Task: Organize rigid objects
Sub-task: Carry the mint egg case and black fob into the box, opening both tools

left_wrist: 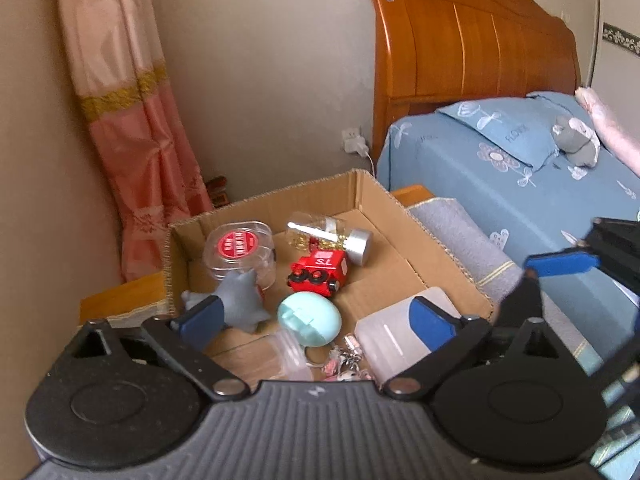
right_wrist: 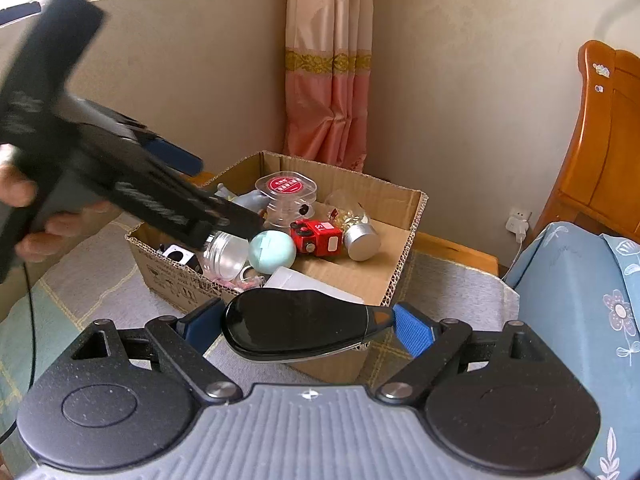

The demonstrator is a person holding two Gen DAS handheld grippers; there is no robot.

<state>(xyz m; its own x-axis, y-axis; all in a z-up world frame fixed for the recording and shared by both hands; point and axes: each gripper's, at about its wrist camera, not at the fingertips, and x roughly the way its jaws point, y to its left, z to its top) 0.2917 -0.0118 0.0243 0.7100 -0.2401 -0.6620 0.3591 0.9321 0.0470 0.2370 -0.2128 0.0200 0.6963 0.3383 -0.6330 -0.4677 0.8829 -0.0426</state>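
In the left wrist view, the left claw (left_wrist: 316, 320) stands wide open over the near end of the box (left_wrist: 400, 216), with nothing pressed between its blue pads. Below it, running left to right across the box, lie a grey star toy (left_wrist: 240, 300), a clear tub (left_wrist: 240, 252) with a red lid, a pale egg (left_wrist: 310, 318), a red car (left_wrist: 320, 272), a glass bottle (left_wrist: 332, 236) lying on its side and a white case (left_wrist: 392, 332) at the lower right. Small trinkets (too jumbled to name) sit at the near edge.

In the right wrist view, the left claw's body crosses the upper left of the frame, held by a hand (right_wrist: 24, 216). At the lower centre, the right claw (right_wrist: 308, 326) is spread wide around a black mouse-like thing (right_wrist: 296, 324), one pad at each end, holding it just in front of the box's near wall.

The task looks well advanced: most items already rest in the box. The black thing has yet to go in. Whether more loose items wait elsewhere cannot be told.
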